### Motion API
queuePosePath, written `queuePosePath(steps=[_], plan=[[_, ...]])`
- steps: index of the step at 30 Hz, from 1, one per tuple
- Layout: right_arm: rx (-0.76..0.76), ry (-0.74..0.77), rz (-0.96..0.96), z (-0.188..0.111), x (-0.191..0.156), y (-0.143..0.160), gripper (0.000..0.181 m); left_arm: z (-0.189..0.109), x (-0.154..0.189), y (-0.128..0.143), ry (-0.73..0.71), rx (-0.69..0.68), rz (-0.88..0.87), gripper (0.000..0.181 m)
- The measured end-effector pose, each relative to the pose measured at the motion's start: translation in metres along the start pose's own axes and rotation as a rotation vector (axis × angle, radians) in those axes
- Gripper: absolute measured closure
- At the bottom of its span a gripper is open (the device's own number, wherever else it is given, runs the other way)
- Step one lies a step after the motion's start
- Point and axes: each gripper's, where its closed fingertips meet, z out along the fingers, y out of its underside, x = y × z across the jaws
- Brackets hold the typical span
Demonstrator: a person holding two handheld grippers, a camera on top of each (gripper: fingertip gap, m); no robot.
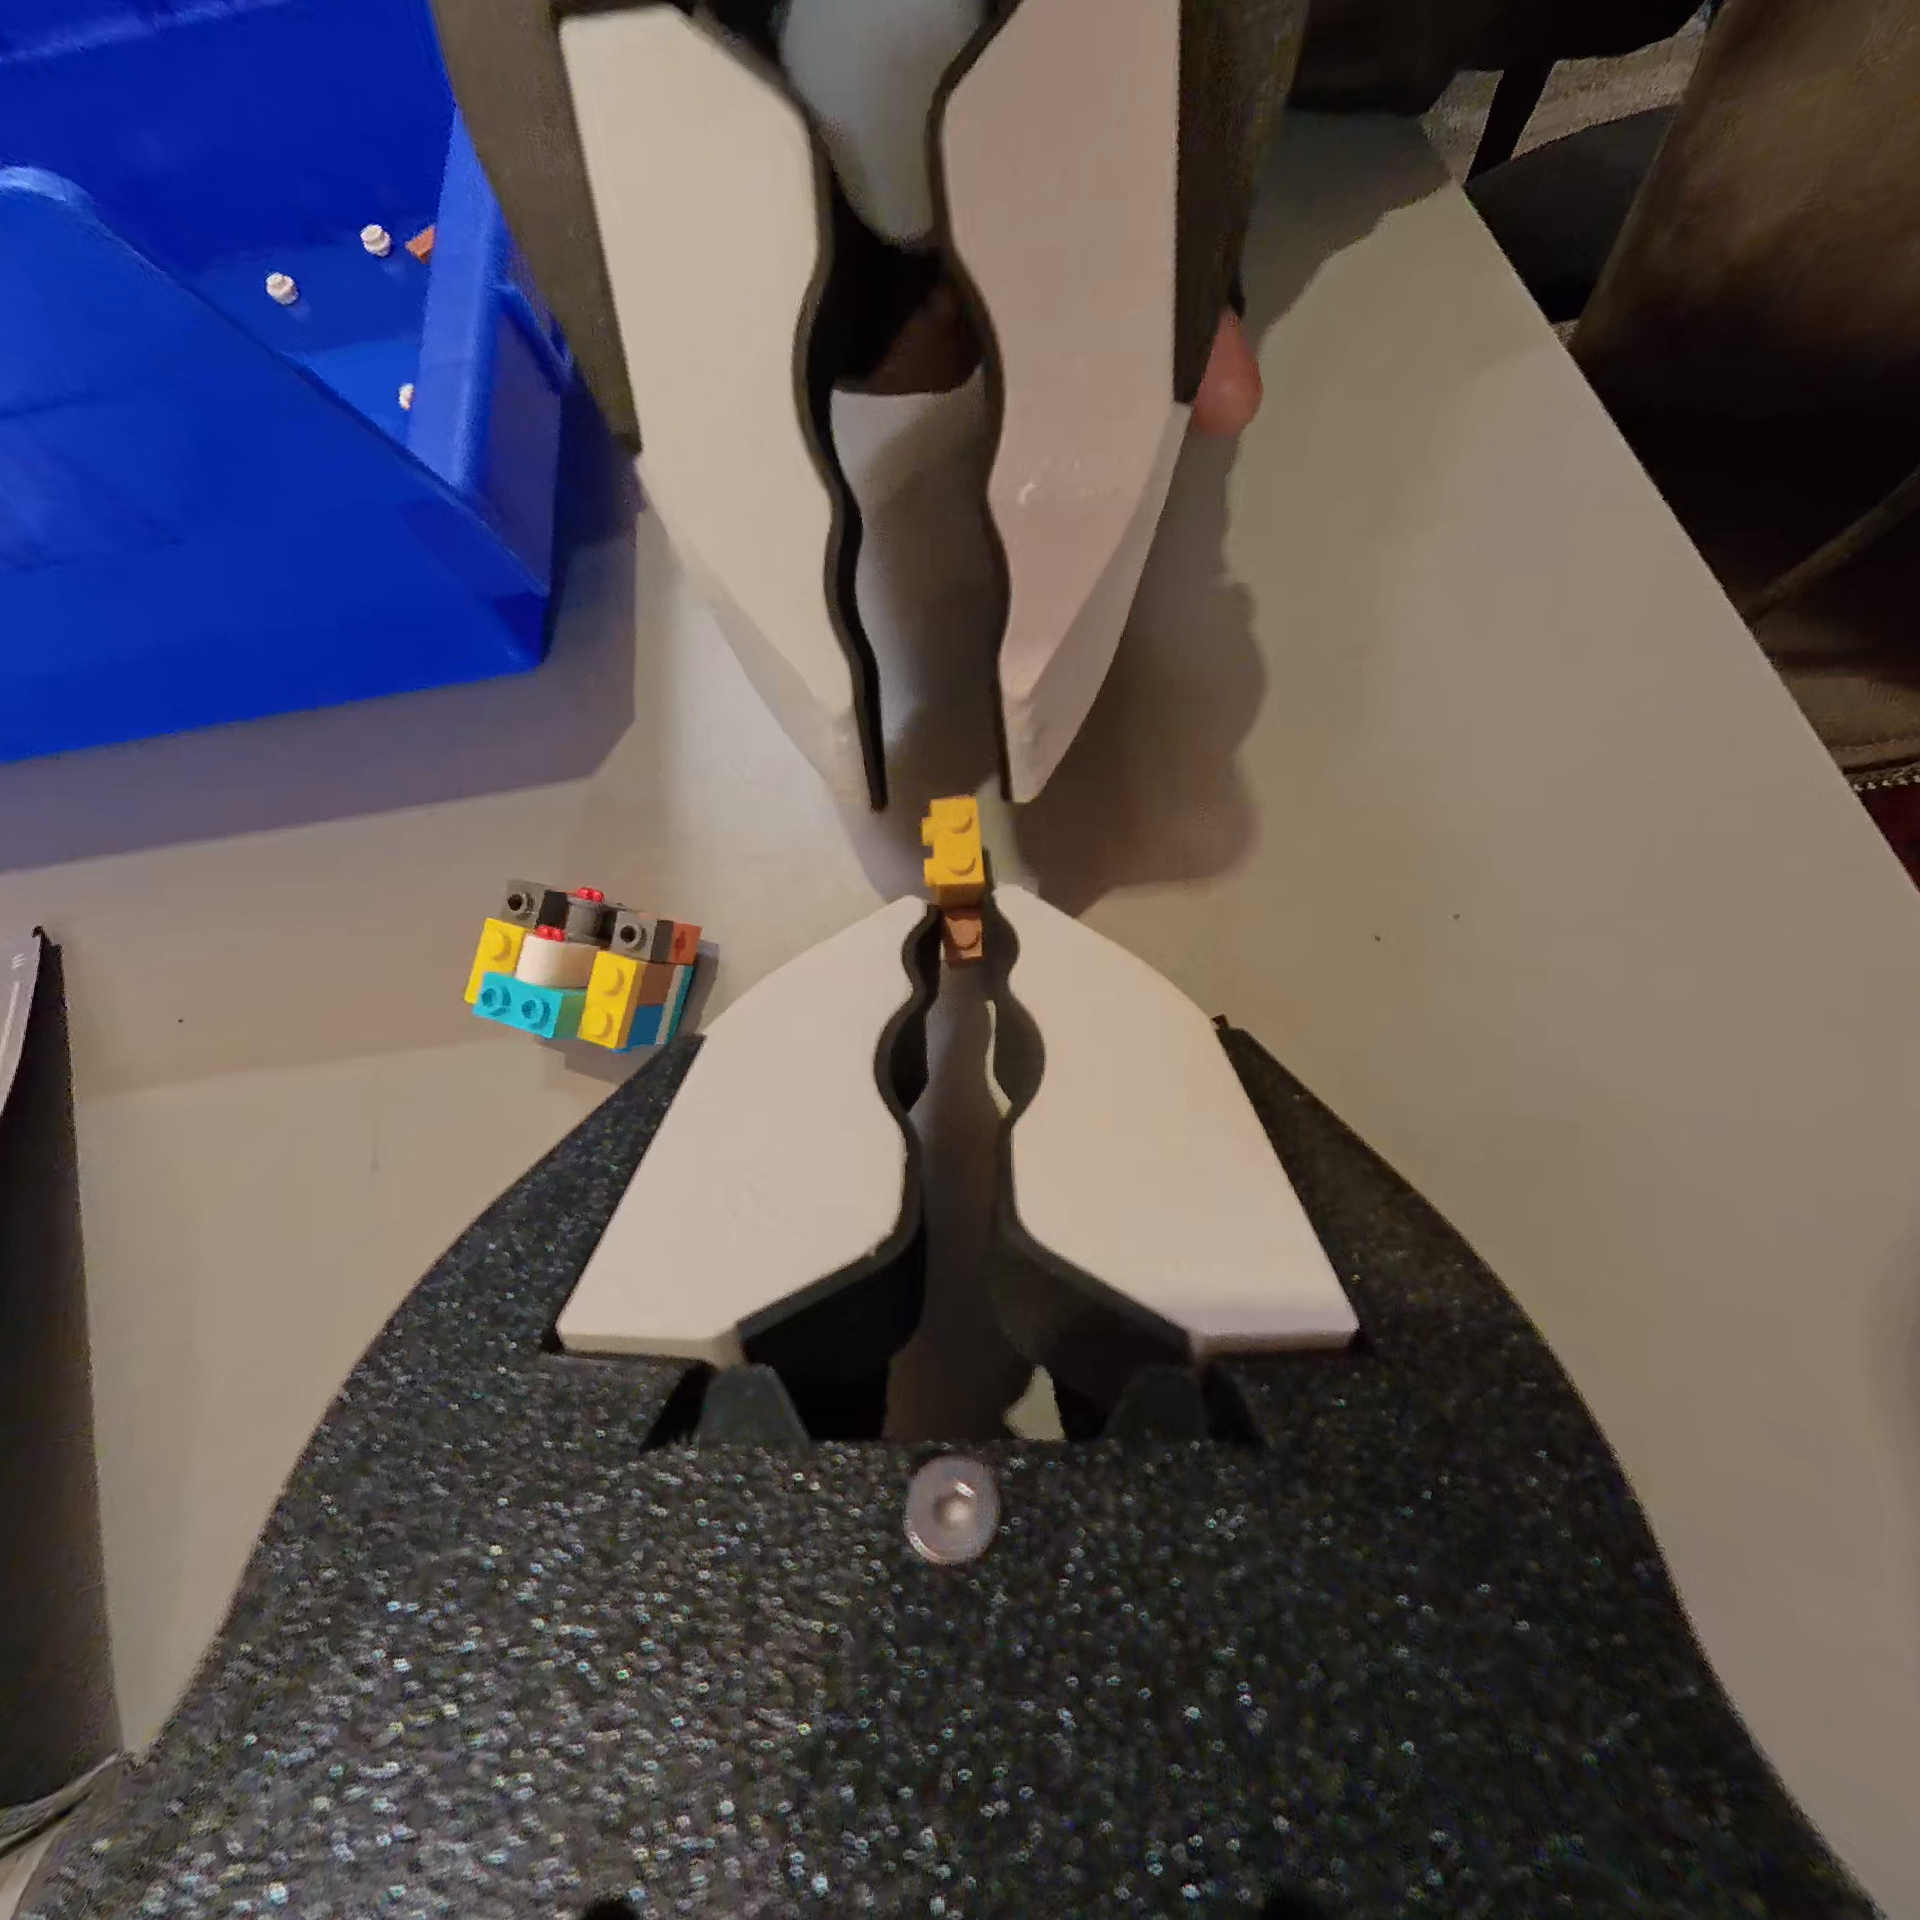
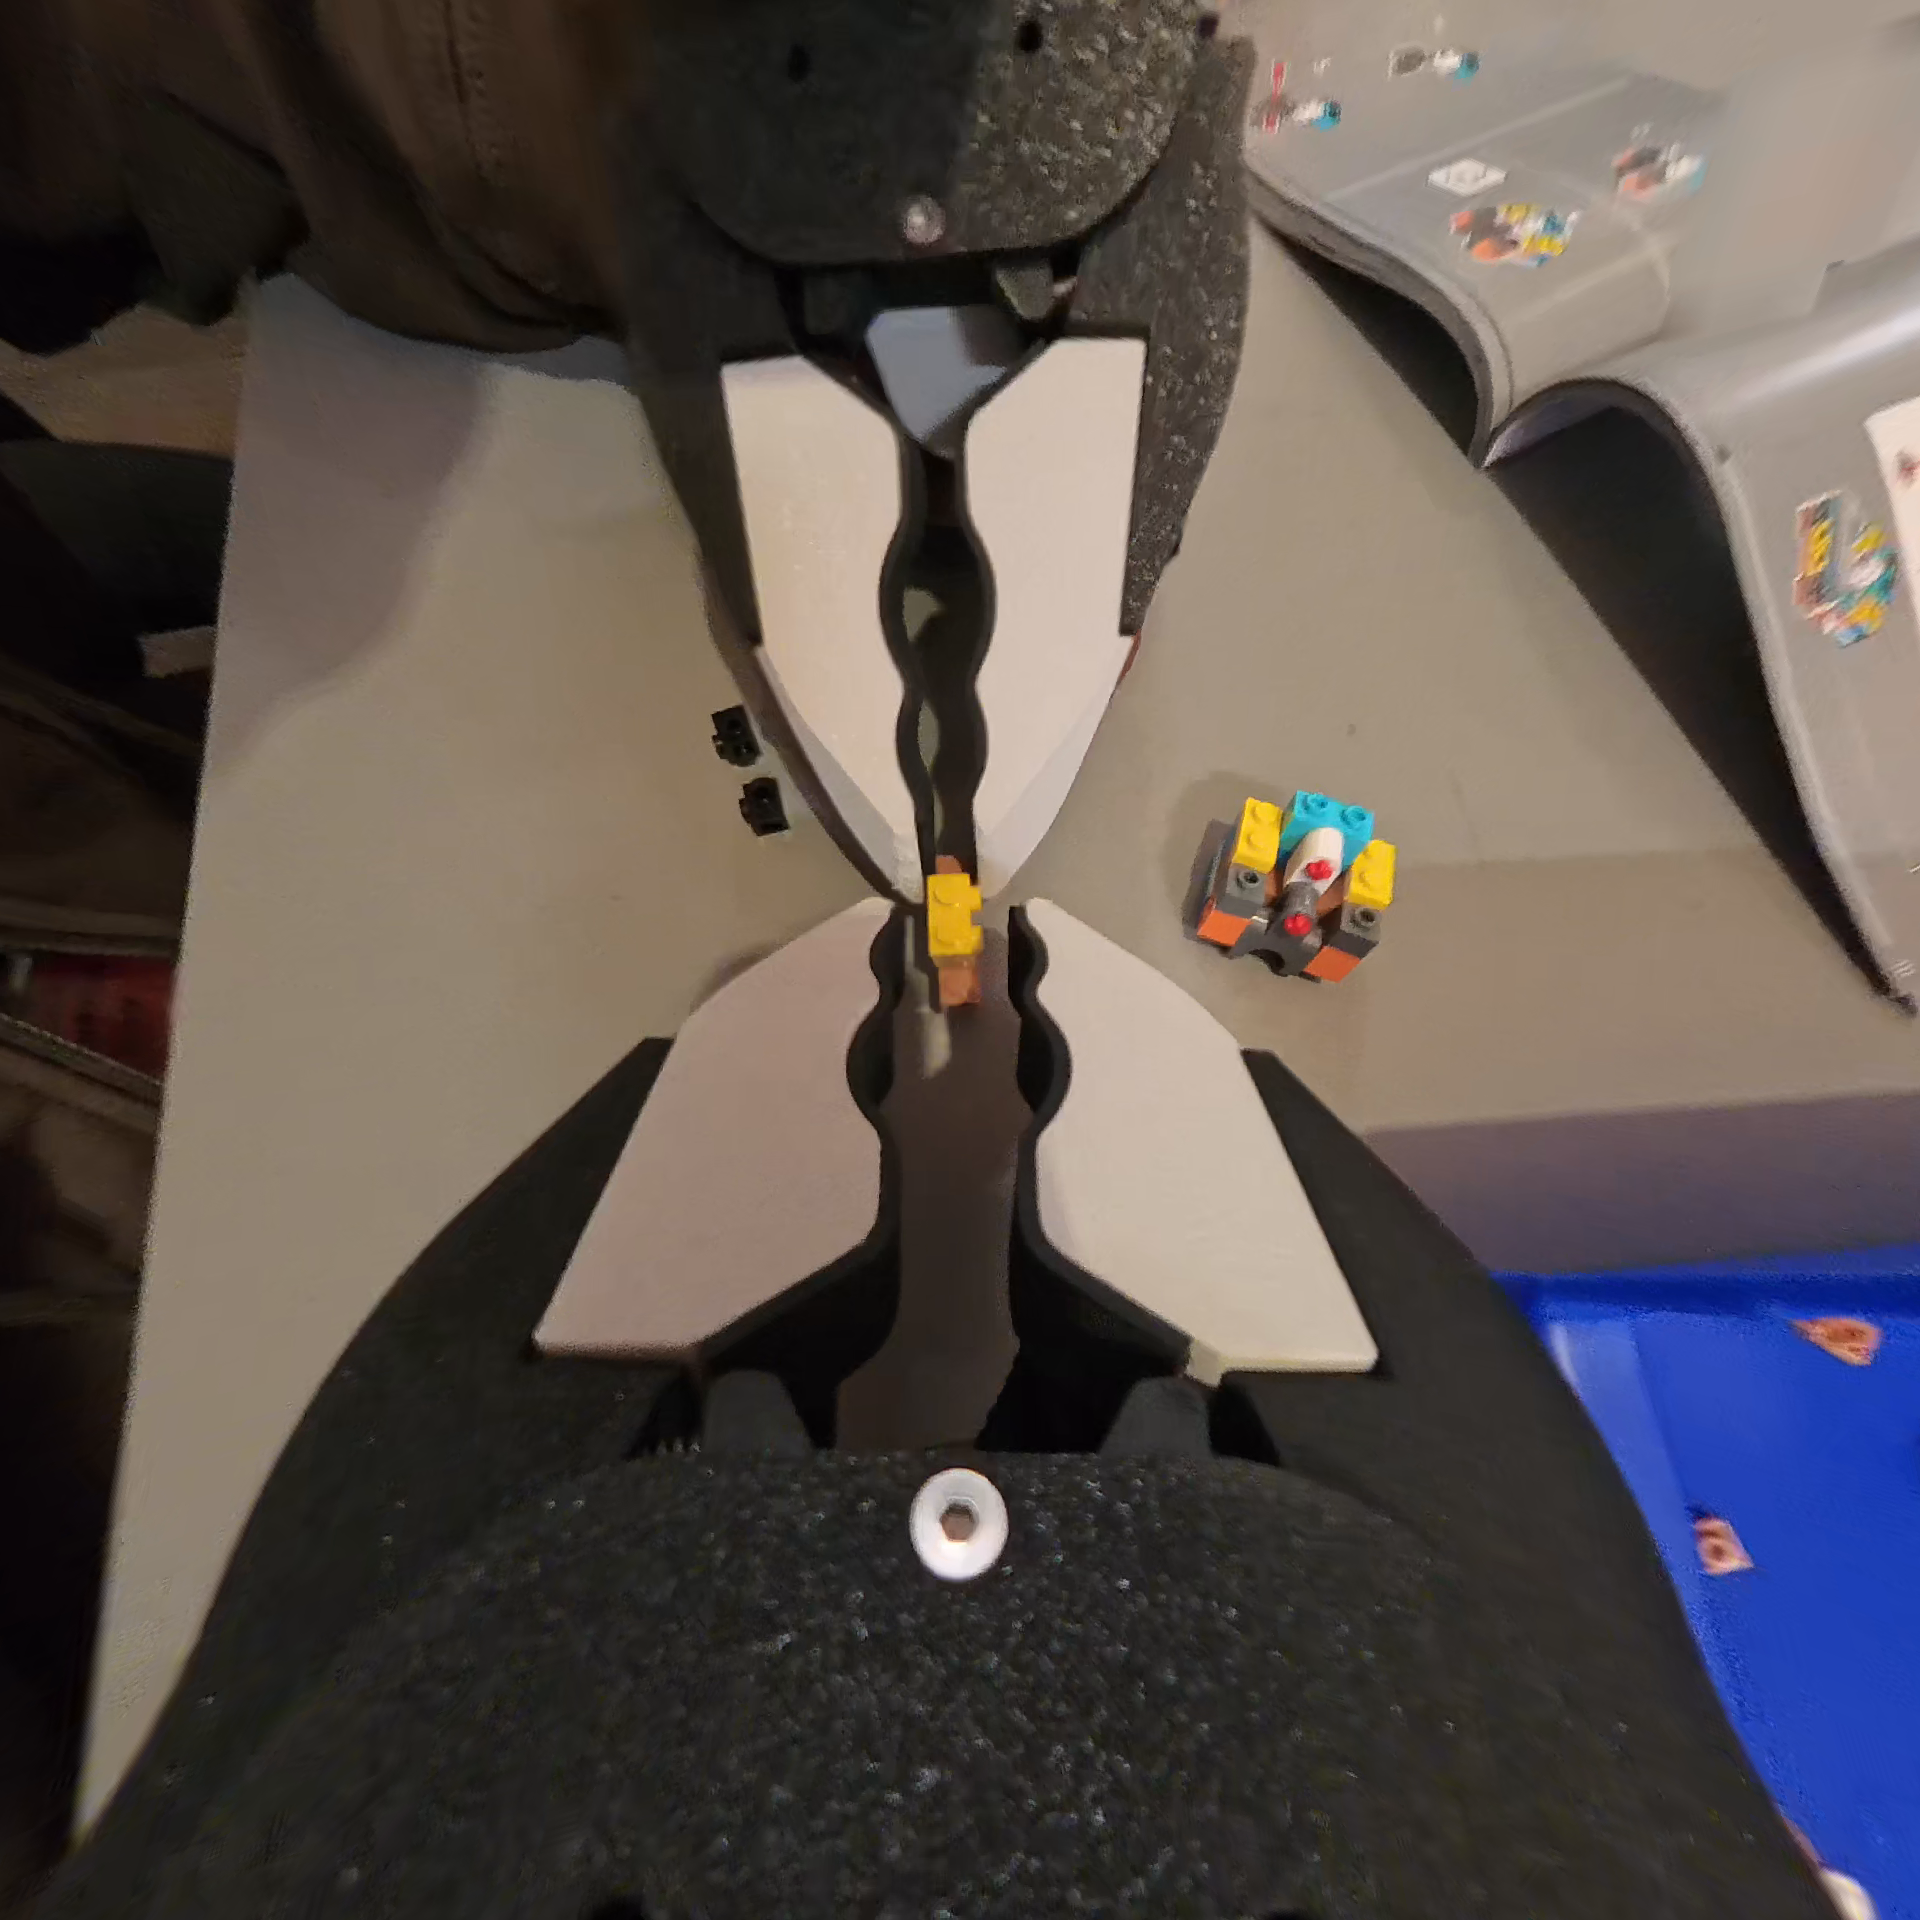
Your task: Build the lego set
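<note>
My left gripper [image 1: 961, 912] is shut on a brown piece [image 1: 962, 935] that carries a small yellow brick [image 1: 954, 844], held above the white table [image 1: 1455, 935]. My right gripper [image 2: 956, 920] faces it tip to tip. Its jaws stand open on either side of the yellow brick [image 2: 954, 914], with a gap on both sides. The right gripper also shows from above in the left wrist view [image 1: 943, 800]. A partly built model [image 1: 587, 966] of yellow, teal, grey and orange bricks sits on the table beside the grippers; it also shows in the right wrist view [image 2: 1294, 888].
A blue parts bin [image 1: 260, 468] with several loose pieces stands at one side of the table and shows in the right wrist view [image 2: 1714, 1507]. An open instruction booklet [image 2: 1610, 260] lies beyond the model. Two small black pieces [image 2: 746, 769] lie near the left gripper. Less than 4 cm separates the two grippers' tips.
</note>
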Motion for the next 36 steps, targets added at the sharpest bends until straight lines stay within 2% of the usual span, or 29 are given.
queuePosePath(steps=[5,15,27,36], plan=[[0.048,0.162,-0.244,-0.009,0.01,0.001,0.153,-0.005,-0.005,0.0,-0.008,-0.004,-0.037,0.174],[0.203,0.344,-0.593,-0.013,0.006,-0.022,0.145,-0.014,-0.01,-0.006,-0.008,0.025,-0.103,0.174],[0.196,0.488,-0.871,-0.006,0.009,-0.023,0.142,-0.027,-0.009,-0.017,0.014,0.073,-0.137,0.174],[0.224,0.519,-1.008,-0.005,0.002,-0.03,0.14,-0.028,-0.005,-0.02,0.056,0.091,-0.156,0.174]])
